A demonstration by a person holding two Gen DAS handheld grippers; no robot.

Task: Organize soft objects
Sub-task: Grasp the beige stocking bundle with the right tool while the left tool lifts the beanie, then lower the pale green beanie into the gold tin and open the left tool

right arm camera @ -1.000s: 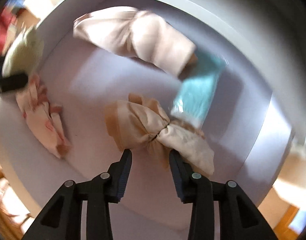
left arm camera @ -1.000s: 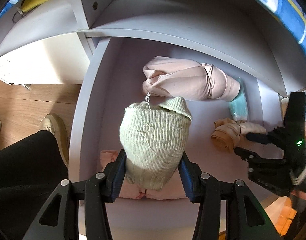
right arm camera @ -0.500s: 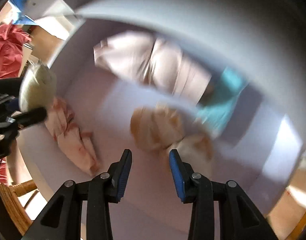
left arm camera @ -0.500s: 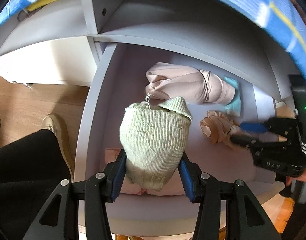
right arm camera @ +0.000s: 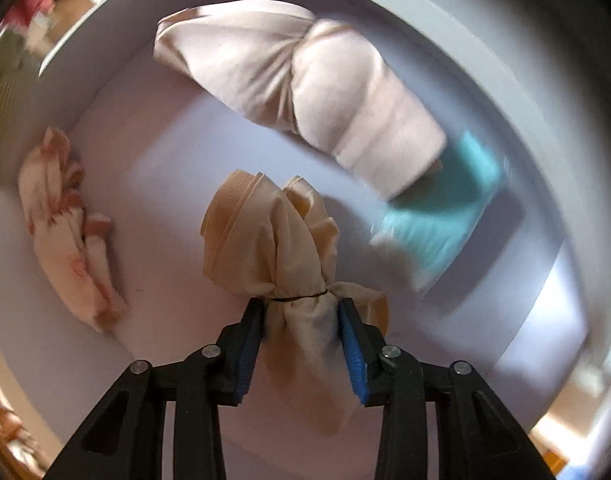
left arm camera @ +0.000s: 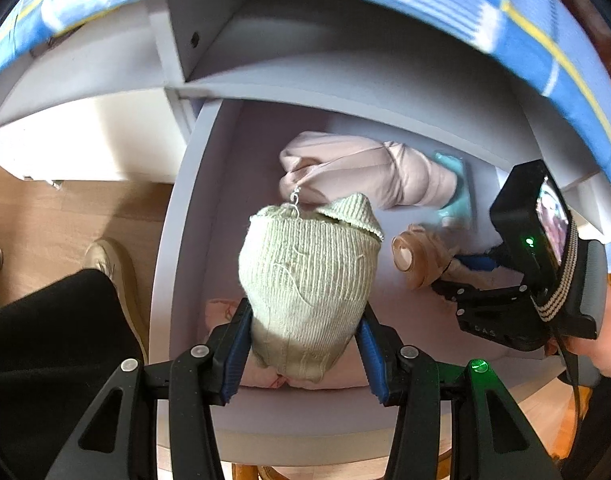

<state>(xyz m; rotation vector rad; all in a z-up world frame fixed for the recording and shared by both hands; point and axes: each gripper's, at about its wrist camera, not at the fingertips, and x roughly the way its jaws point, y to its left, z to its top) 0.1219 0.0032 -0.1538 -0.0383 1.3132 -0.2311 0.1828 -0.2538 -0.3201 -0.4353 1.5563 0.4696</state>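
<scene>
Knitted pale green hat (left arm camera: 307,280) is clamped between the blue pads of the left claw (left arm camera: 303,354), hanging over a lilac drawer (left arm camera: 169,264). The right claw (right arm camera: 301,336) is closing on a tan cloth bundle (right arm camera: 265,240) just below its black tie, the bundle resting on the drawer floor. Behind it lies a pink roll (right arm camera: 305,92) touching a teal packet (right arm camera: 441,204). A pink crumpled cloth (right arm camera: 65,228) lies at the drawer's left side.

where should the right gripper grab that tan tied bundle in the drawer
At the cinched neck of the tan bundle, beside the black tie, coming straight down from above. It is the narrowest part and fits between the closing fingers of the right gripper, already straddling it.
</scene>
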